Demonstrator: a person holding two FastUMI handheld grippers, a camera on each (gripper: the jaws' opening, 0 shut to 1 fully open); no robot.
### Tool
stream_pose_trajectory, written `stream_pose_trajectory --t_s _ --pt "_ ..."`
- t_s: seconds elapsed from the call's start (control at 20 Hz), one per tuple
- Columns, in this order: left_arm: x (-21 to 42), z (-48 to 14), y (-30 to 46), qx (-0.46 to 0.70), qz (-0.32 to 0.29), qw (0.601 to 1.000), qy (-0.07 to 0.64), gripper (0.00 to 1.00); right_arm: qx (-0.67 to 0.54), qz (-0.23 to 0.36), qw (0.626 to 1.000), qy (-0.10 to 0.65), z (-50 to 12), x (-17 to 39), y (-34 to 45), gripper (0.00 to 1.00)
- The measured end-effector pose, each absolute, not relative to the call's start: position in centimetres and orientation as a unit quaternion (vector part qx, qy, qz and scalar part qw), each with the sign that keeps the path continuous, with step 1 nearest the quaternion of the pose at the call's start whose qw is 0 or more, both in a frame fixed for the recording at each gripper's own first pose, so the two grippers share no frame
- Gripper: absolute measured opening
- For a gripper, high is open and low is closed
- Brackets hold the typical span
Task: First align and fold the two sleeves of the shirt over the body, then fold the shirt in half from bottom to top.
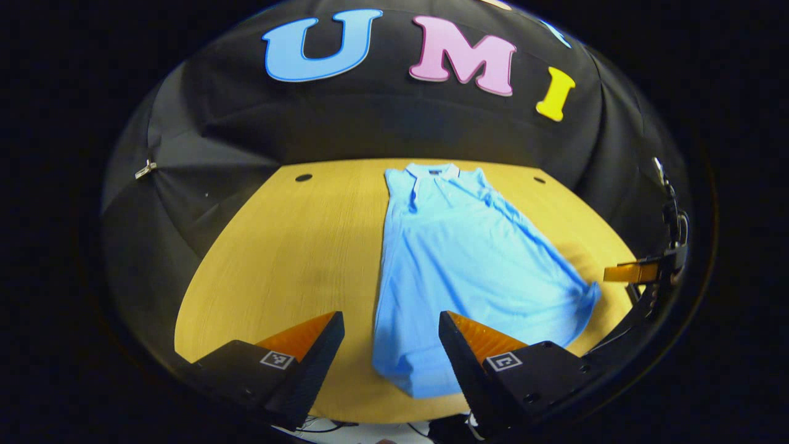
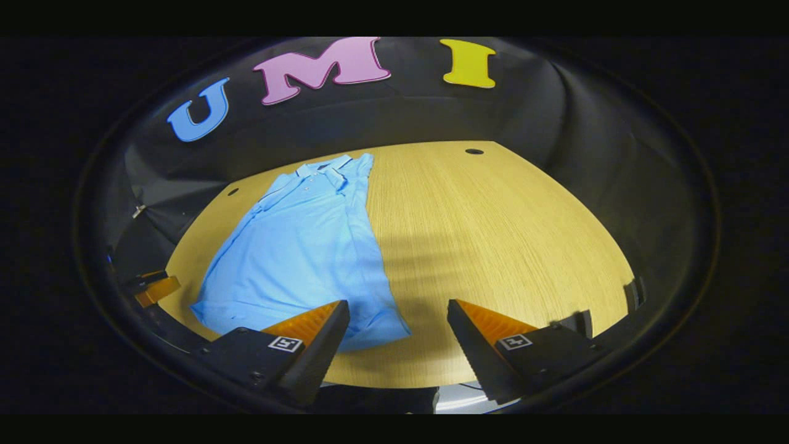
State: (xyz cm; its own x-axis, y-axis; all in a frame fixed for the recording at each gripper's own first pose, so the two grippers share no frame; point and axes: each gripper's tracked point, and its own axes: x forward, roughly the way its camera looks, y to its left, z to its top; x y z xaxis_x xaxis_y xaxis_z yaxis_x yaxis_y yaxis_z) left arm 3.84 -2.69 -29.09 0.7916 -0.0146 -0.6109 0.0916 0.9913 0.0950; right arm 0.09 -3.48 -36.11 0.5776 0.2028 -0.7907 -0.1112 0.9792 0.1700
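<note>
Left tool (image 1: 389, 345) agape above shirt (image 1: 459, 259) hem, table (image 1: 296, 246).

I'm seeing soft cloth on the shirt (image 1: 468, 259), a matt, fine knit with gentle creases along the hem and no sheen. Under it the bench (image 1: 296, 246) reads as light wood or wood laminate, smooth, with a fine straight grain and a faint satin glow. In the right gripper view that grain runs clear across the bench (image 2: 493, 234). The wall cloth (image 1: 345, 129) behind looks matt and draped, wrinkled into folds. A small metal clip (image 1: 145, 169) glints on it. My left gripper (image 1: 389, 345) shows hard, matt plastic bodies with ridged pads (image 1: 487, 338).
</note>
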Motion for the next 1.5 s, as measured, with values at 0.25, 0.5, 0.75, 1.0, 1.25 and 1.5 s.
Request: stream_pose_trajectory --t_s 0.25,0.5,0.75,1.0,1.25,1.5 --pt "1.6 -33.6 -3.3 0.058 -0.017 0.930 0.363 0.97 0.048 0.082 0.877 0.471 -39.0 -1.3 -2.7 0.99" --pt "1.6 -36.0 -2.9 0.020 0.023 0.919 0.394 0.96 0.044 0.080 0.875 0.476 -41.1 -0.6 -1.5 0.98" --pt "2.3 -36.5 -4.0 0.056 0.007 0.914 0.401 0.99 -0.008 0.086 0.872 0.483 -41.7 -0.5 -1.1 0.99" --pt "2.6 -36.7 -5.0 0.056 0.002 0.910 0.411 0.71 -0.007 0.093 0.867 0.489 -41.5 -0.7 0.3 0.66" --pt "3.2 -36.5 -6.5 0.040 -0.015 0.911 0.410 0.25 0.004 0.106 0.858 0.502 -41.5 -0.8 1.6 0.12" --pt "3.9 -36.2 -6.6 0.008 -0.014 0.905 0.425 0.07 0.021 0.109 0.849 0.516 -41.3 -0.5 1.9 0.06"
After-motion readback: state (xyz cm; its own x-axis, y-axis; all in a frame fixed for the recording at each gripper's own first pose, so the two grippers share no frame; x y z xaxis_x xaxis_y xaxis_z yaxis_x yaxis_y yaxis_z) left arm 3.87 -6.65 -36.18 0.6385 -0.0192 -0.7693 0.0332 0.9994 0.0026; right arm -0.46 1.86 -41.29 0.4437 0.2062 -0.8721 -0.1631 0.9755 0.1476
